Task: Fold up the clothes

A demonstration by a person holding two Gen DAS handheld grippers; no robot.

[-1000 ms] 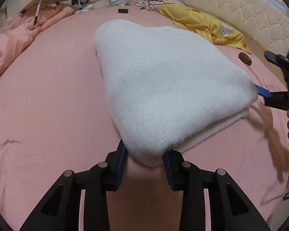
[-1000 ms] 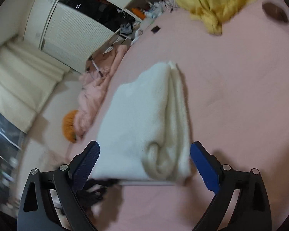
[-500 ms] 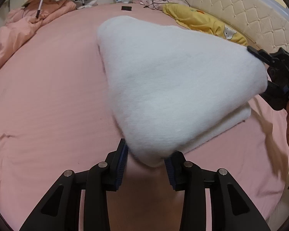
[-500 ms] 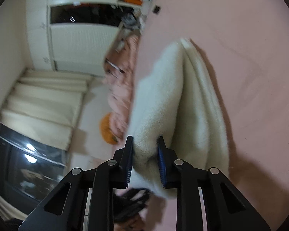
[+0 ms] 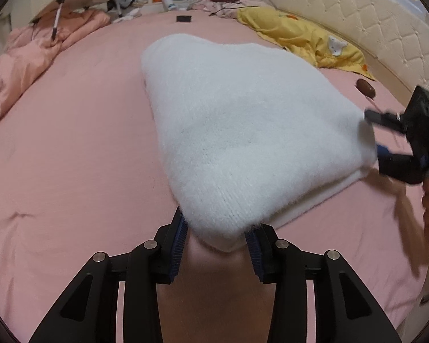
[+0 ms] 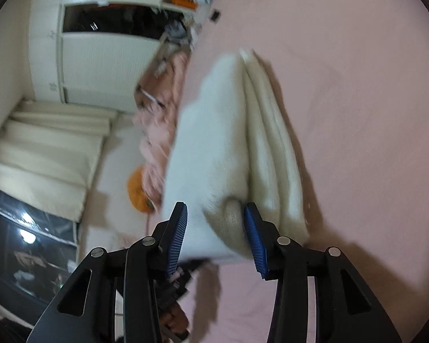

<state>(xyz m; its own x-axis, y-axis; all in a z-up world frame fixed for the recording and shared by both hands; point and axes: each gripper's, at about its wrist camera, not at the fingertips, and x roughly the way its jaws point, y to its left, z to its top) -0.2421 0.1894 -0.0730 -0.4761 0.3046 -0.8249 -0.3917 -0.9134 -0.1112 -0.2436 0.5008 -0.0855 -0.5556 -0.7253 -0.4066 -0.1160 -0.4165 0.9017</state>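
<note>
On your far left, a crumpled pink quilt (image 5: 28, 57) lies heaped at the edge of the pink bed sheet (image 5: 71, 148). Your left gripper (image 5: 216, 243) has its blue-padded jaws closed on the near corner of the fluffy white knitted sweater (image 5: 243, 131), which lies folded in the middle of the bed, its thick top layer over a flatter cream layer beneath. Further right, a yellow blanket (image 5: 306, 40) lies against the quilted cream headboard (image 5: 371, 23), with a small brown oval object (image 5: 365, 88) near it. At the sweater's right corner, your right gripper (image 6: 216, 234) stands with its jaws spread on either side of the folded edge; the right pad touches the wool, the left one stands off it.
</note>
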